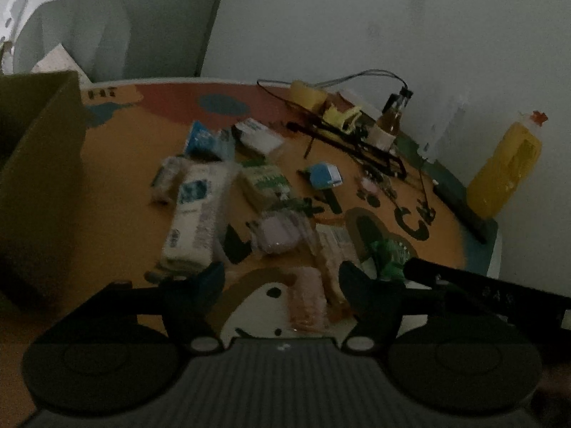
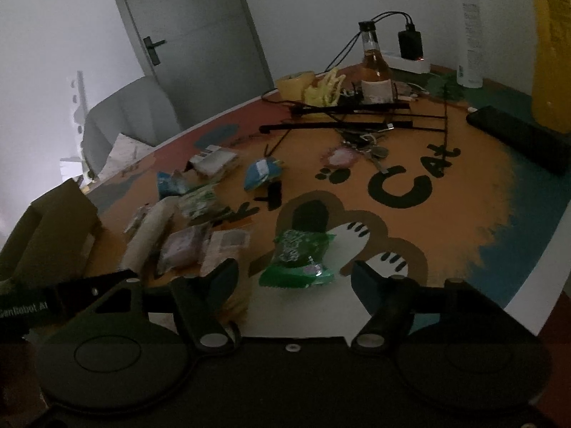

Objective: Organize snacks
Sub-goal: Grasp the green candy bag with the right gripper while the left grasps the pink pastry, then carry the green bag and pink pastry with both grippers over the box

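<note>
Both grippers open, gripping nothing: left gripper (image 1: 282,278) over pinkish packet (image 1: 308,297), right gripper (image 2: 294,278) over green packet (image 2: 298,258). Dim, blurred; probably risks pinching neighbouring wrappers.

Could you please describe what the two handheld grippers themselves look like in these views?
Both are matte black. The left gripper has two blunt dark fingers on pivoting arms with pale round rivets, large round discs either side, and a ribbed grey body. The right gripper matches, with a smooth black body; white "GenRobot AI" lettering shows on the neighbouring gripper.
</note>
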The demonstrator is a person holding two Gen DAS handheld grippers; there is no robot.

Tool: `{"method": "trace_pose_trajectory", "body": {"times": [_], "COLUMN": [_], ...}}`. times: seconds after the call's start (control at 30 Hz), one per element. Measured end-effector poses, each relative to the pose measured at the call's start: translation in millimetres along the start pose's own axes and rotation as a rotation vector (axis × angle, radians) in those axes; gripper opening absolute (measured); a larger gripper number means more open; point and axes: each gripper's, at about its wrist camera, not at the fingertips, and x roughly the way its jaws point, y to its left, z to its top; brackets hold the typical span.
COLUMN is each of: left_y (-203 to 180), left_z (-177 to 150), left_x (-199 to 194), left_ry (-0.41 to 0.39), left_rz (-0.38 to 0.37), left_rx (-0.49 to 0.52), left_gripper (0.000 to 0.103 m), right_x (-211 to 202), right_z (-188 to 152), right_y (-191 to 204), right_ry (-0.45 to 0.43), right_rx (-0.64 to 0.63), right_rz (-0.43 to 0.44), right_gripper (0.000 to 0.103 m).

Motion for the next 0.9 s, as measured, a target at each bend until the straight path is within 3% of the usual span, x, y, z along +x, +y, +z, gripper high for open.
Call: {"method": "trace_pose_trajectory", "body": {"times": [0.5,0.7,0.83,0.87,0.9], "left_y": [-9,-15,-23,-24,-23], "left_z": [-3,-6,-12,-13,-14], "left_x": [43,42,38,37,36], "left_ry": [0.078,0.065,0.061,0.06,0.059], "left_rz": [0.008,0.041,0.068,0.083,0.089], "left_rx": [-0.004,0.016,0.075,0.088,0.091], "left_gripper": [0.041,0.039,0.035,0.023,0.02], "right_x": [23,32,38,38,37], "right_z": [8,5,0,-1,-1], "right_y": [-7,-2,2,3,2], "right_ry": [0.017,0.025,0.037,0.035,0.038], "right_rx": [0.001,-0.022,-0.053,-0.056,-0.047], "right_rz": [-0.03,-0.013,-0.027,-0.02,-0.007], "right_gripper": [0.063,0.061,0.039,0.038,0.035]}}
